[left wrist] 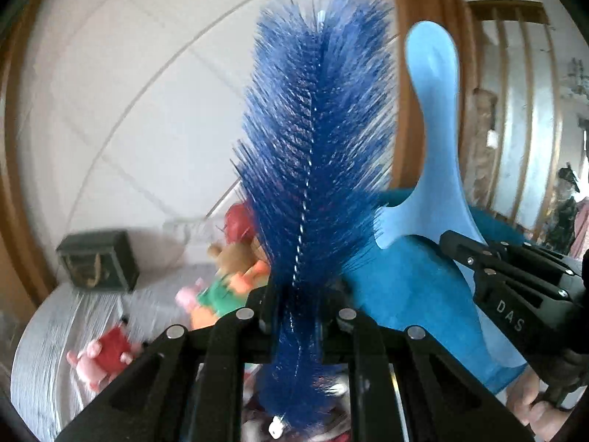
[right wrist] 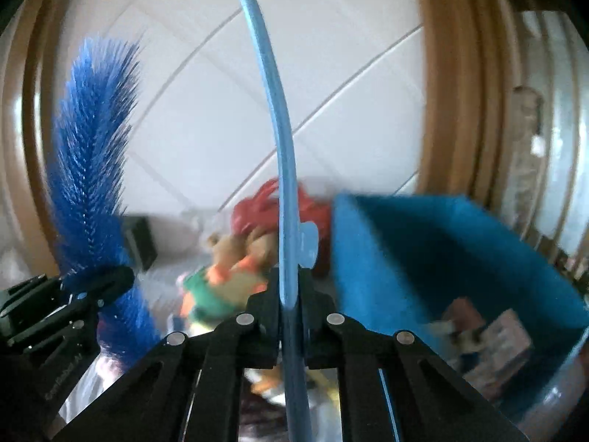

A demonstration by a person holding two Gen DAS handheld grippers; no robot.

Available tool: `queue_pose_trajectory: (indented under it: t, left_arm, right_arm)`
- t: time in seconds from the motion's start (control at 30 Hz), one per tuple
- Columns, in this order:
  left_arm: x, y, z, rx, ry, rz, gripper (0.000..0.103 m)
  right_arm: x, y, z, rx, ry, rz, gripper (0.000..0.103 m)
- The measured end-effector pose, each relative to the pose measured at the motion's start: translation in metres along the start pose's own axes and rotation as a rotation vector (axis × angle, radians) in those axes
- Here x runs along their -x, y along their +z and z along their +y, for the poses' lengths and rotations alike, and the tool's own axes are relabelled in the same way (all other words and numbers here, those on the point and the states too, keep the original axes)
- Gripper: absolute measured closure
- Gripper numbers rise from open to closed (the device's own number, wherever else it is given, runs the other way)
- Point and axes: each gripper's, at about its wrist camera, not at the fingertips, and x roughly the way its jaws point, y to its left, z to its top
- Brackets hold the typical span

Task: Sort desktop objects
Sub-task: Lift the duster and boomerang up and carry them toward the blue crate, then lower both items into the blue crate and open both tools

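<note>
Your left gripper [left wrist: 302,316] pinches one dark blue bottle brush [left wrist: 316,140] by its lower bristles, bristle head standing upright above the jaws. Your right gripper [right wrist: 292,316] clamps one light blue plastic scraper [right wrist: 283,154] edge-on, blade pointing up. Behind them lie two small pink pig figures [left wrist: 99,357], one red-haired doll [right wrist: 254,243], one blue bin [right wrist: 441,258] holding blurred items, and one dark box [left wrist: 97,259].

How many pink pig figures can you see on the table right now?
2. One in a red dress lies at the table's near-left edge; a smaller pink one sits beside the orange-and-green toy. The held brush may hide others.
</note>
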Motion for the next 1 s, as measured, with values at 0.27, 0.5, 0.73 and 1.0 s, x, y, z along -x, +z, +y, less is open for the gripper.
queue_pose_trajectory:
  t: [0.27, 0.5, 0.73, 1.0]
  left_arm:
    - [-0.011, 0.059, -0.15, -0.027, -0.013, -0.144, 0.09]
    - [-0.036, 0.092, -0.244, 0.013, 0.012, -0.151, 0.09]
    - [-0.074, 0.081, -0.301, -0.037, 0.068, -0.019, 0.09]
    - [-0.13, 0.047, -0.332, -0.084, 0.094, 0.122, 0.03]
  right_arm:
    - [0.048, 0.037, -0.138, 0.04, -0.085, -0.115, 0.095]
    - [0.052, 0.05, -0.244, 0.074, -0.096, -0.067, 0.095]
    - [0.038, 0.027, -0.304, 0.05, -0.066, 0.028, 0.094]
    - [-0.004, -0.005, -0.336, -0.011, -0.042, 0.164, 0.094]
